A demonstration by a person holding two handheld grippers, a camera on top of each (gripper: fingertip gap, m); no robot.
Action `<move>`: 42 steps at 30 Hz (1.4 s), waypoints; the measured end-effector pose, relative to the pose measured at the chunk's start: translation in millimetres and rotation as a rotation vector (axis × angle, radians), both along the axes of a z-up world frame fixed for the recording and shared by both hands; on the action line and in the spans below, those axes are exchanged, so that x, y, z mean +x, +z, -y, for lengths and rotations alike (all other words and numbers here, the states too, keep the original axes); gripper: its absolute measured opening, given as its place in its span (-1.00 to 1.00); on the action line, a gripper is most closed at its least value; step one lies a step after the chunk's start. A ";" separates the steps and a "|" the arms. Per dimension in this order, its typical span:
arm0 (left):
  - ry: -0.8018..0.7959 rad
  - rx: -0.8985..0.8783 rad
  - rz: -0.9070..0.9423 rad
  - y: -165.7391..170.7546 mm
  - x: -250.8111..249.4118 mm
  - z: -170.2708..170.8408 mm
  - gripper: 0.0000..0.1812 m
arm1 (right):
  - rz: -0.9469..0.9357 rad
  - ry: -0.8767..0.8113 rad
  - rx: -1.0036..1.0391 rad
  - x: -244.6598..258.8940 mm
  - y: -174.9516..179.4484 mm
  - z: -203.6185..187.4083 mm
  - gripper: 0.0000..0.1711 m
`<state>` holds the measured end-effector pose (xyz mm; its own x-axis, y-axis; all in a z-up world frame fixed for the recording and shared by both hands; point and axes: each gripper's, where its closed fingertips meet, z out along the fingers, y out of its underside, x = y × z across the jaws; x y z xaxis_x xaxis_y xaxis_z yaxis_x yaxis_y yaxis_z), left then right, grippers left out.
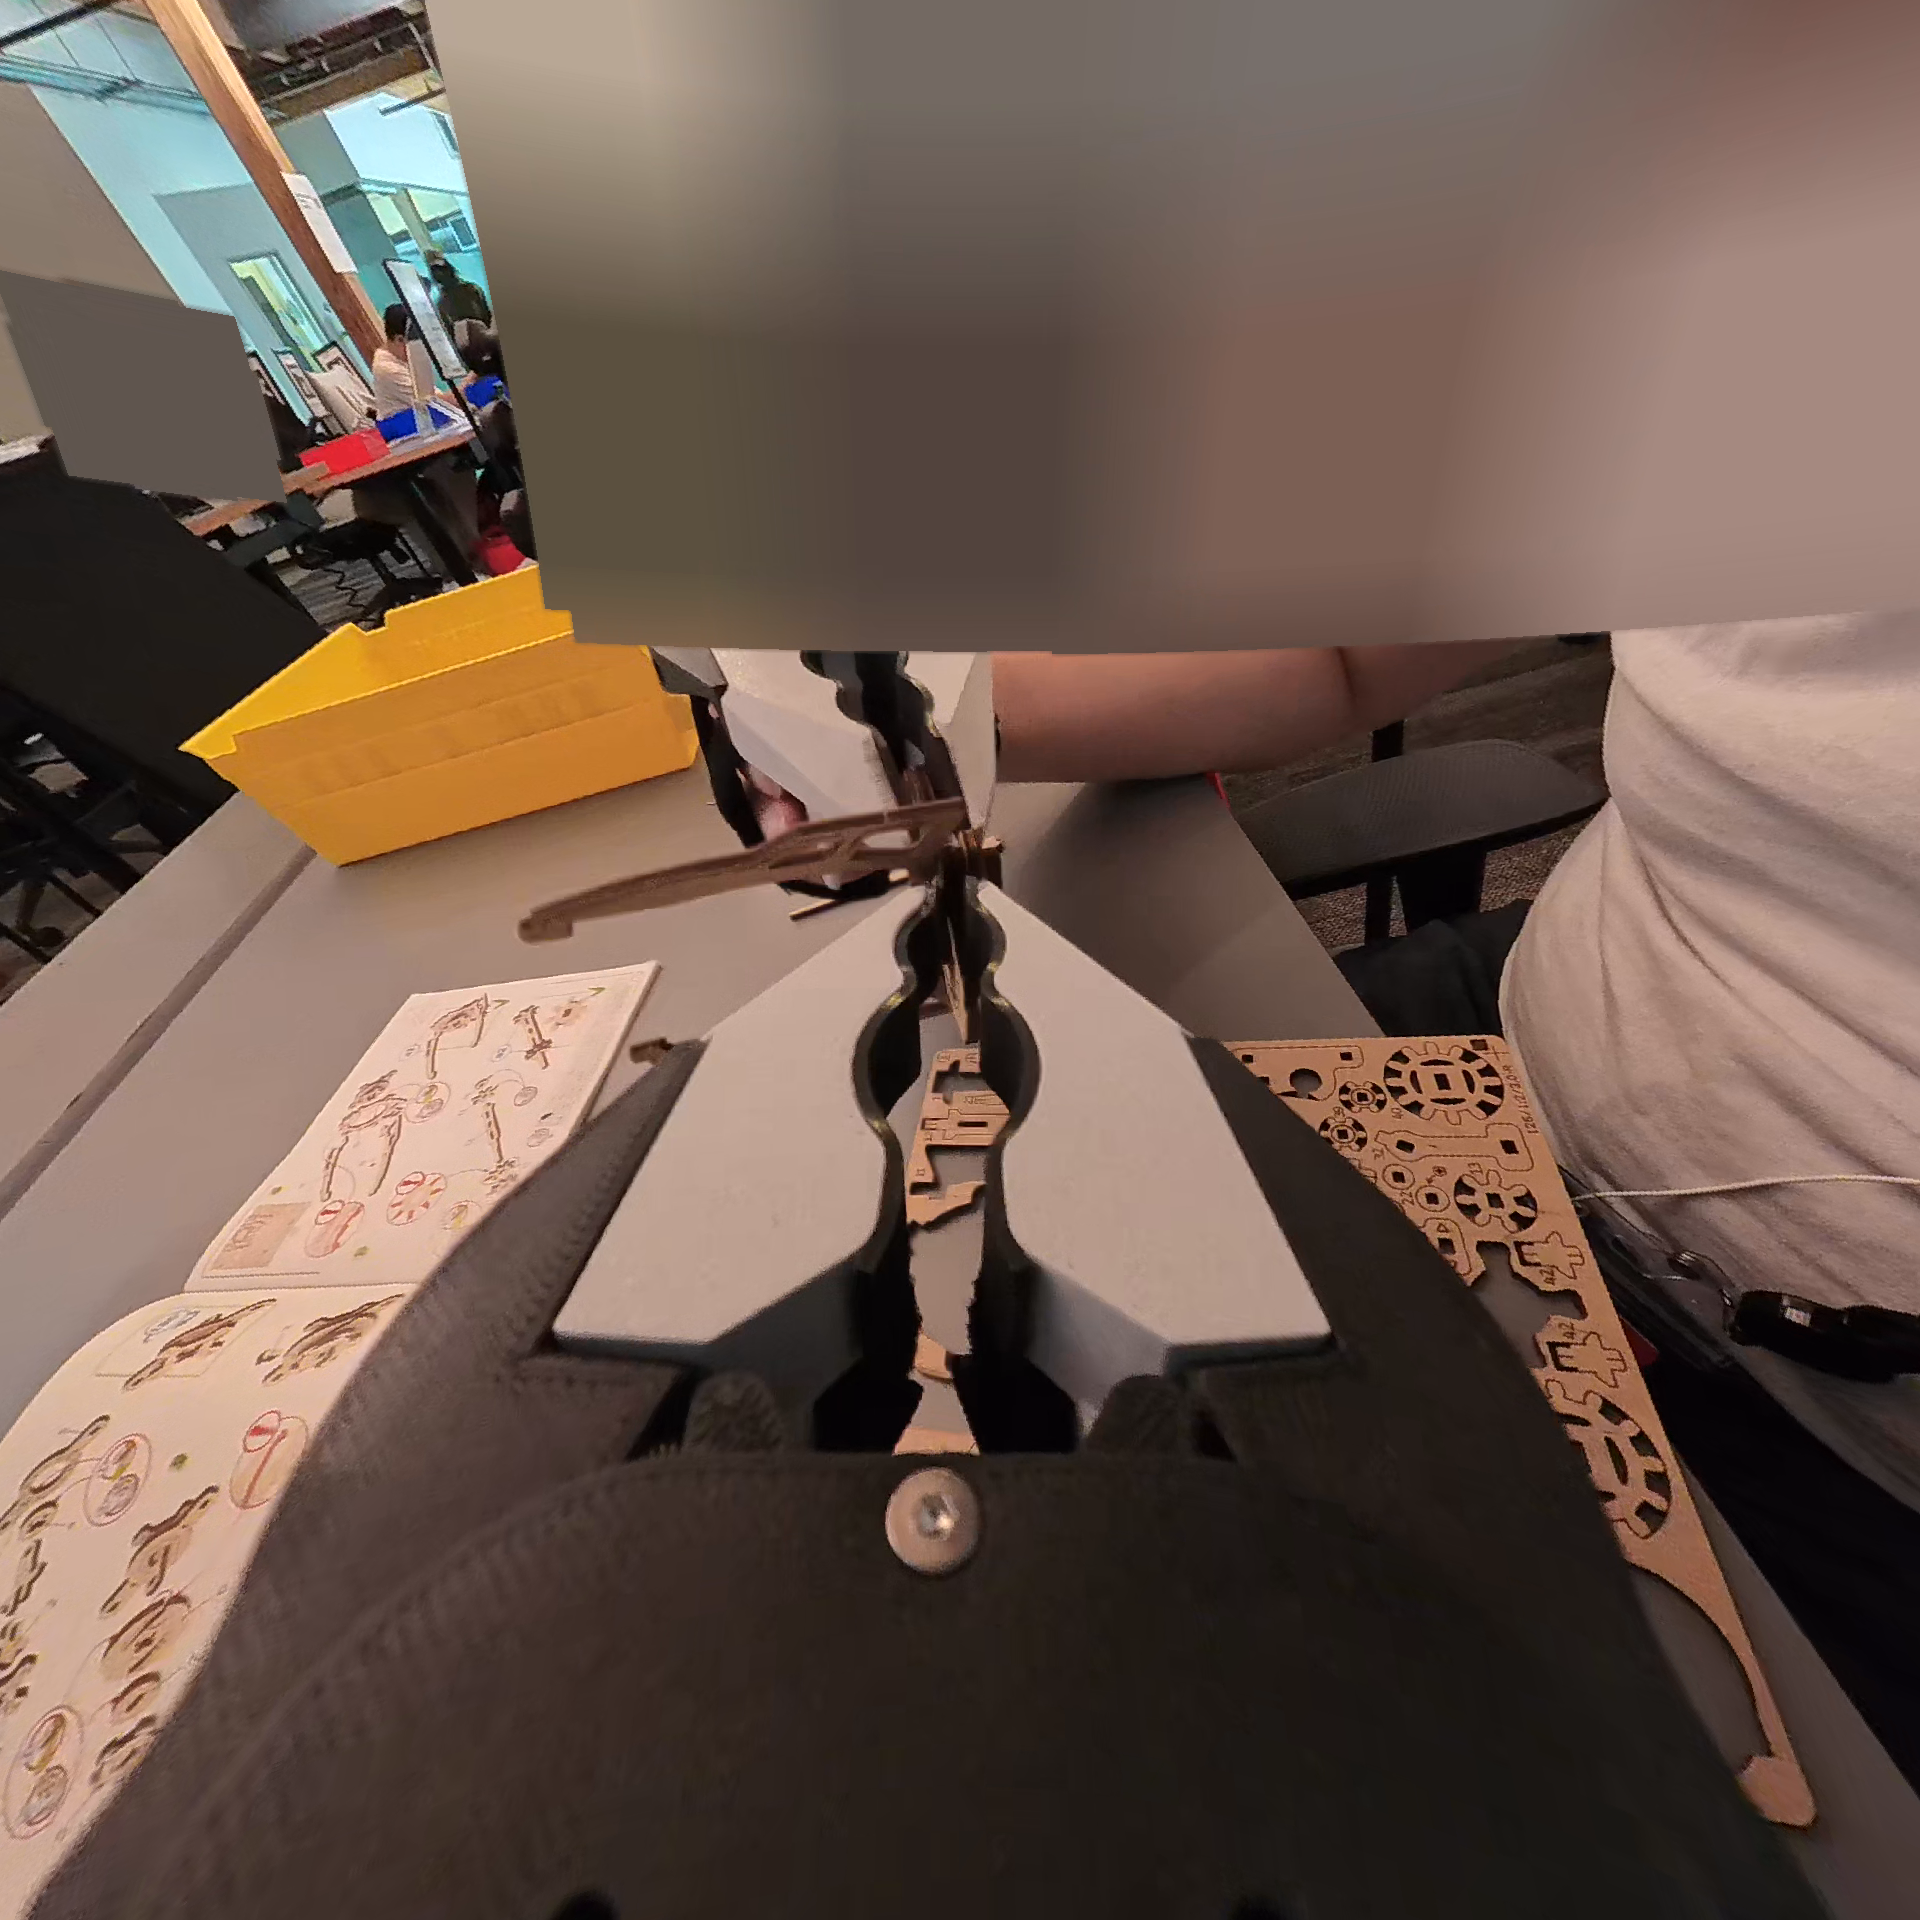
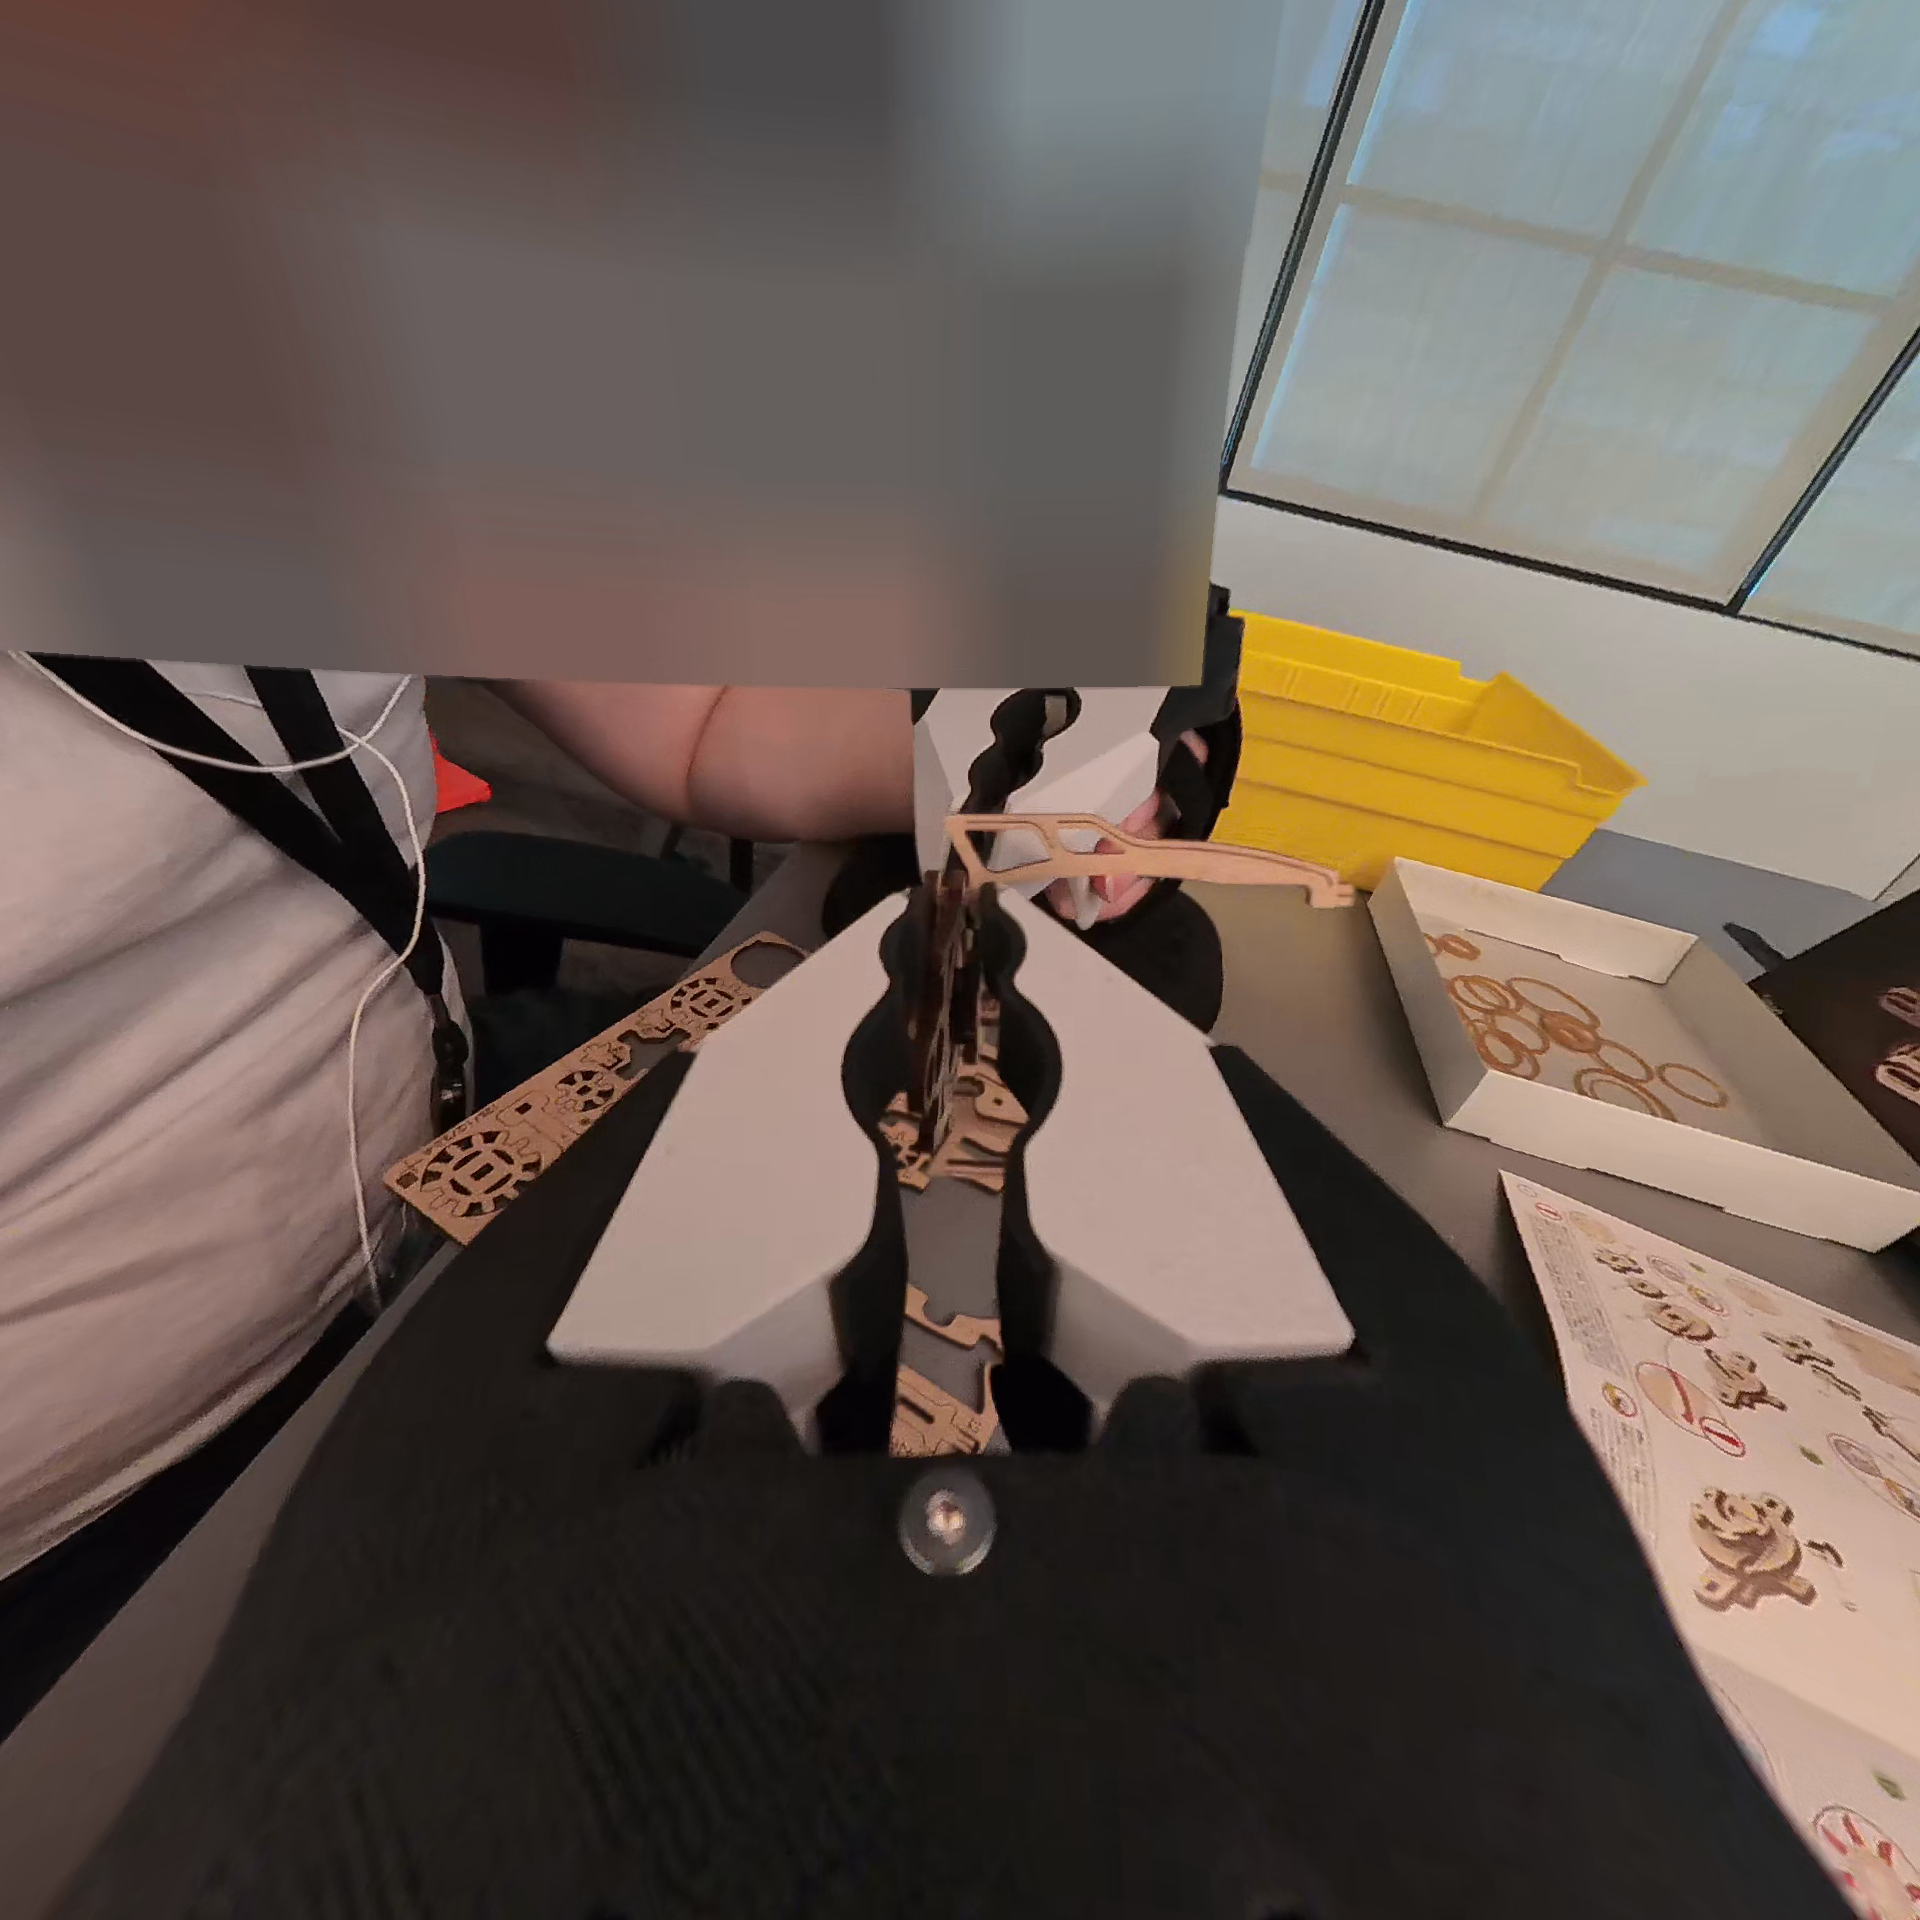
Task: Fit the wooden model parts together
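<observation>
My left gripper (image 1: pixel 951 914) and right gripper (image 2: pixel 945 904) meet tip to tip above the grey table (image 1: pixel 260 987). The left is shut on a thin dark wooden part (image 1: pixel 954 977) seen edge-on. The right is shut on a small stack of thin wooden plates (image 2: pixel 940 1008). A long pale wooden arm (image 1: pixel 727 873) sticks out sideways from where the tips meet; it also shows in the right wrist view (image 2: pixel 1195 857). I cannot tell which gripper bears it. Each view shows the other gripper beyond the joint: the right one (image 1: pixel 883 748), the left one (image 2: pixel 1023 769).
A laser-cut wooden sheet (image 1: pixel 1455 1143) lies at the table edge by the person's white shirt (image 1: pixel 1714 935). Instruction pages (image 1: pixel 436 1122) lie on the table. A yellow bin (image 1: pixel 447 748) stands at the back. A white tray (image 2: pixel 1662 1184) holds several rings. Left and right tips are no more than a few centimetres apart.
</observation>
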<state>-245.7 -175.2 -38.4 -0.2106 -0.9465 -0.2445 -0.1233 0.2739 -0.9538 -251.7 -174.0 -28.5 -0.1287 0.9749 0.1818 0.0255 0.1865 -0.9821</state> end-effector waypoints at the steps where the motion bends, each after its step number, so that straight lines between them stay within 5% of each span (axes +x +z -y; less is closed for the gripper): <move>1: 0.000 0.007 -0.007 -1.9 0.6 0.4 -0.99 | 0.005 0.003 -0.006 0.5 -0.6 0.1 -0.91; 39: 0.035 0.128 -0.080 -19.4 8.2 0.3 -1.00 | 0.222 -0.027 -0.039 5.5 -24.9 -0.1 -0.86; 42: 0.086 0.138 -0.050 -13.8 9.2 -7.8 -1.00 | 0.190 -0.039 -0.056 4.6 -19.5 -1.7 -0.69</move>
<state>-236.6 -167.5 -52.2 -0.1452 -0.9196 -0.3650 -0.1981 0.3885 -0.8999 -247.1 -172.3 -48.0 -0.1170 0.9878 0.1032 0.2177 0.1269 -0.9677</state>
